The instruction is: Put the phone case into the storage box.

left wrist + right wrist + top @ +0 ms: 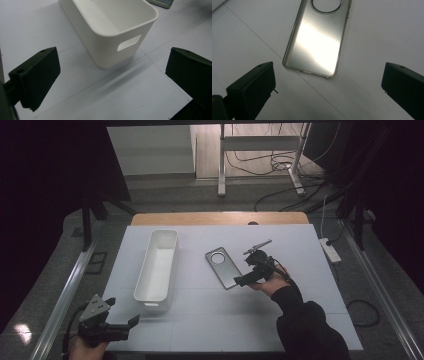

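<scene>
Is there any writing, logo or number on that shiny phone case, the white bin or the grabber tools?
None can be read.
Phone case: plain shiny surface with a round cut-out, no print.
White bin: blank walls, with a handle slot and no label.
Left gripper and right gripper: black parts with no legible marking.
White table mat: thin lines, no text.
</scene>
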The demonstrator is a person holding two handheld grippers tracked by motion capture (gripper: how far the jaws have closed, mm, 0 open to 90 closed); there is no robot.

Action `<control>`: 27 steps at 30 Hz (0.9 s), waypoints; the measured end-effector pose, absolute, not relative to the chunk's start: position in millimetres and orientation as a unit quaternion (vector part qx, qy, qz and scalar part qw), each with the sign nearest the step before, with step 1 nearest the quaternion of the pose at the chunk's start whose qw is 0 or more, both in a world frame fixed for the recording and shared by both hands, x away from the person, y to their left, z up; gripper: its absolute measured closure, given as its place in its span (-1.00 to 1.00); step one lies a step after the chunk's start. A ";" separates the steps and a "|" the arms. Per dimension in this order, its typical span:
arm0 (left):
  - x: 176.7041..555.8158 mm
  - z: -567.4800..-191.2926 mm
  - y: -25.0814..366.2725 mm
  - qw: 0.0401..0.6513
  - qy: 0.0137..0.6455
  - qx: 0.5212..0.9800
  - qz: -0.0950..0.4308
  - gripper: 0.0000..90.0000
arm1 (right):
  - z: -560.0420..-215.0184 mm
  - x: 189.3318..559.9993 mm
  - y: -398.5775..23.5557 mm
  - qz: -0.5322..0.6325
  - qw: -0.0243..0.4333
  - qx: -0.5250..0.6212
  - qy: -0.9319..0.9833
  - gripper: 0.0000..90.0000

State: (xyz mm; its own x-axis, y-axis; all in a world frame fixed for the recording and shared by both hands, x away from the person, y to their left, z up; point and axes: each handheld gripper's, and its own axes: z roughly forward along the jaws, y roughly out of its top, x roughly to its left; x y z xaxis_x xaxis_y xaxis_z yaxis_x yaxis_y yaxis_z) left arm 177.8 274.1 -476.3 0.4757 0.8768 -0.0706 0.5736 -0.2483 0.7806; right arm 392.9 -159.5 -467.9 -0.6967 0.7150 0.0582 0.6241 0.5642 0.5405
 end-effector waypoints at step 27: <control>178.4 -476.4 274.4 0.388 0.474 0.766 0.194 -0.98 | -473.5 409.7 -126.1 0.241 0.083 0.336 0.907 0.29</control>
State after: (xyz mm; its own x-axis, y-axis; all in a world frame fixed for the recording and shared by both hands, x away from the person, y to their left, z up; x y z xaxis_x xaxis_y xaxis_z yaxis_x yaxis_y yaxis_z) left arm 178.4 274.4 -476.4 0.4759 0.8767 -0.0700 0.5750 -0.2499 0.7791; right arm 409.7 -126.1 -473.5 -0.7607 0.6490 0.0108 0.5685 0.6582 0.4936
